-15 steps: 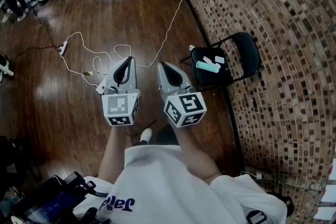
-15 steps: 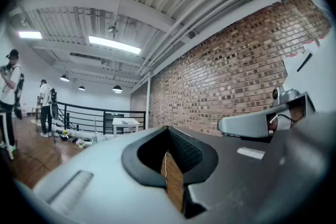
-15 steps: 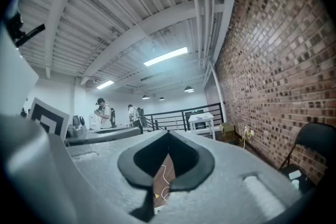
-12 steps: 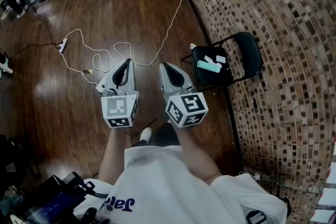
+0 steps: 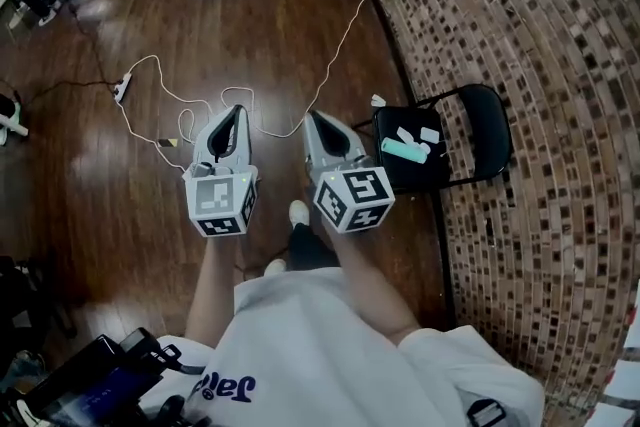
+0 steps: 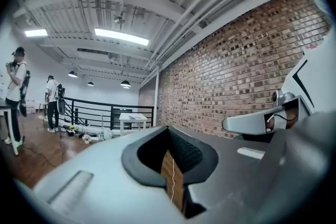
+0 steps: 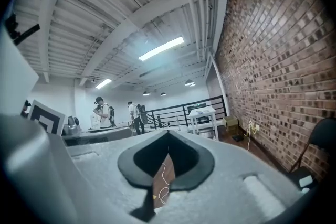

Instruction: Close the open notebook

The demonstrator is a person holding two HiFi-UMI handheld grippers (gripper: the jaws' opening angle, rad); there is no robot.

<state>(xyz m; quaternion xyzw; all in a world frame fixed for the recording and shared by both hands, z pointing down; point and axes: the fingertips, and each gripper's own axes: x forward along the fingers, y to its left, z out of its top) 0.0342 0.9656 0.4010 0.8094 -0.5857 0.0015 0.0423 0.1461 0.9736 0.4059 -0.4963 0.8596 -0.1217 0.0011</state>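
Note:
No notebook shows in any view. In the head view my left gripper (image 5: 234,111) and my right gripper (image 5: 314,119) are held side by side at waist height over the wooden floor, pointing ahead. Each is shut, with nothing between its jaws. The left gripper view looks along the shut left gripper (image 6: 168,131) at a brick wall and a far railing. Past the closed tips of the right gripper (image 7: 168,137), its own view takes in the same hall. A white table (image 7: 202,113) stands at the far end, too distant to tell what lies on it.
A black folding chair (image 5: 480,130) stands by the brick wall (image 5: 540,65) at the right, holding a teal object (image 5: 402,150) and white slips. A white cable (image 5: 190,110) with a power strip snakes over the floor ahead. People (image 7: 102,112) stand far off by the railing.
The view has shifted forward: the chair and cable sit lower and nearer in the picture, and a shoe now shows between the grippers. Both grippers stay shut, side by side.

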